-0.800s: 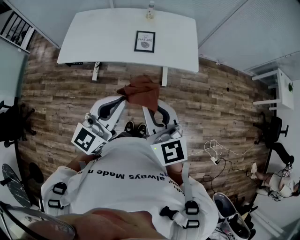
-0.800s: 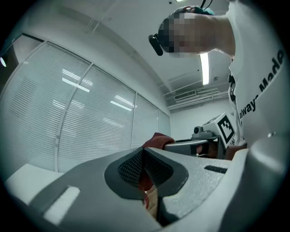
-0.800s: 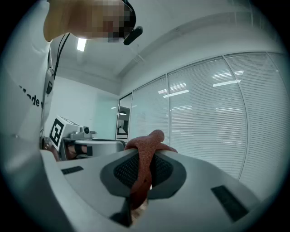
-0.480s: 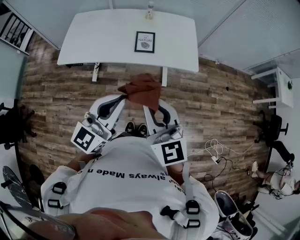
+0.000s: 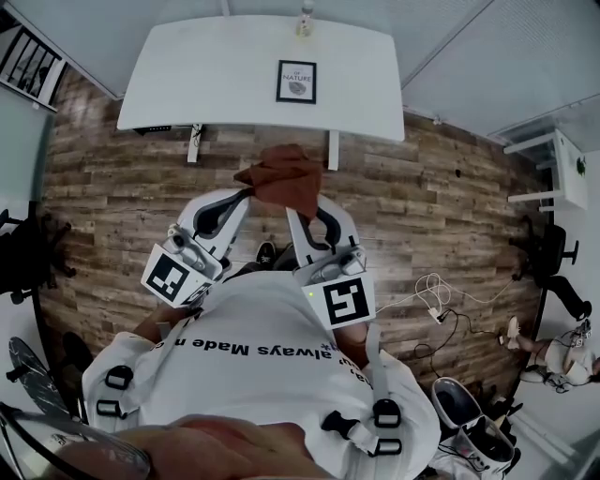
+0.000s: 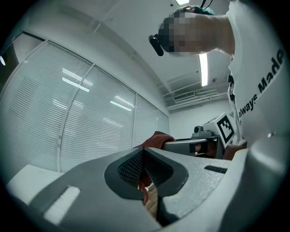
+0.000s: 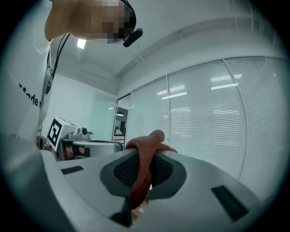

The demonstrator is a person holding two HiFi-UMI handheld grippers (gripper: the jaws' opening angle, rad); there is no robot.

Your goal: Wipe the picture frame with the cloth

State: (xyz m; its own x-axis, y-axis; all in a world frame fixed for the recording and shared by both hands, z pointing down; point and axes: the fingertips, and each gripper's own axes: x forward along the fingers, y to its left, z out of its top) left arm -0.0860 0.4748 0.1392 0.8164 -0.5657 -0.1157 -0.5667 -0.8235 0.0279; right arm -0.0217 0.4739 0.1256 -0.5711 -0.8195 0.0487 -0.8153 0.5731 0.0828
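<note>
Holding the cloth [image 5: 284, 178] up between both claws, well short of the table [image 5: 206, 75].

Pinching one corner with the left gripper [image 5: 246, 195], jaws together on a sliver of red fabric, and clamping a thick fold with the right gripper [image 5: 298, 216], jaws shut on it, the rest bunched and drooping at the middle of the head view. Looks soft, light and limp, so probably best kept gripped at a fold and pressed flat for wiping. Leaving the picture frame [image 5: 296, 82] untouched at the upper middle, on the white table, well apart from the cloth; likely stiff, light and breakable at the front, apt to slide unless steadied by an edge. Showing no container in use; only a small bottle [image 5: 304, 21] just beyond the frame, contents unreadable.
</note>
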